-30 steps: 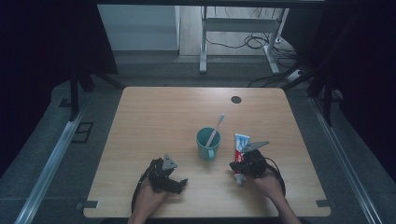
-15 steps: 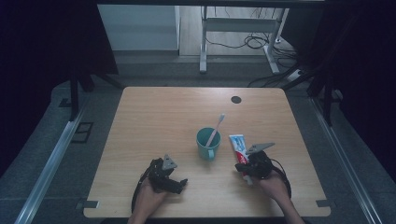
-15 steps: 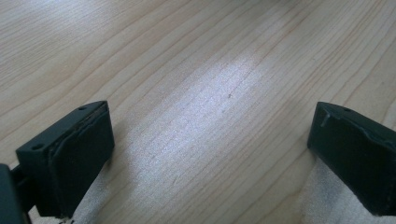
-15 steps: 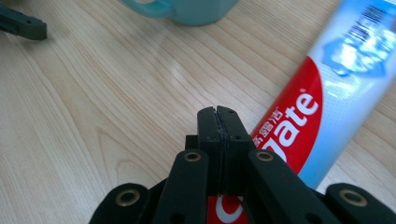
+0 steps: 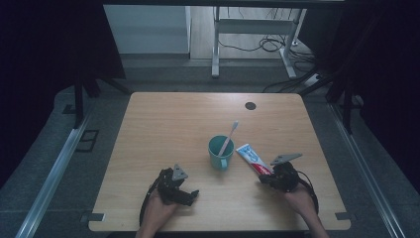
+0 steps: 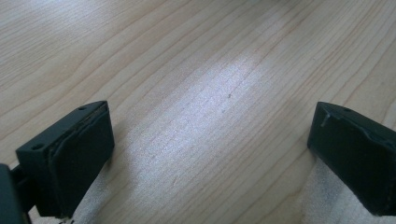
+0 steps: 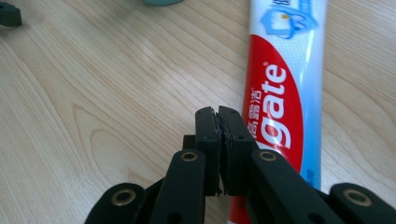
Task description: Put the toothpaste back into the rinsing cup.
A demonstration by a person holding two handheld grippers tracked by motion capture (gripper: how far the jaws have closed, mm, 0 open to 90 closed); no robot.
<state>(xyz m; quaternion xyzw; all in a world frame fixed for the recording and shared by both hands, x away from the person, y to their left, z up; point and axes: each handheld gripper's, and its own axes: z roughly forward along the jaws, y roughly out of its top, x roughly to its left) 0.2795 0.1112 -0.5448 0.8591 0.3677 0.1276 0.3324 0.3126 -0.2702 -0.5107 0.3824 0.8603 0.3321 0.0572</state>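
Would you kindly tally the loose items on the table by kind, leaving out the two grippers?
Cup: 1, teal, upright near the middle of the table.
Toothbrush: 1, standing in the cup.
Toothpaste tube: 1, lying flat to the right of the cup.
Total: 3
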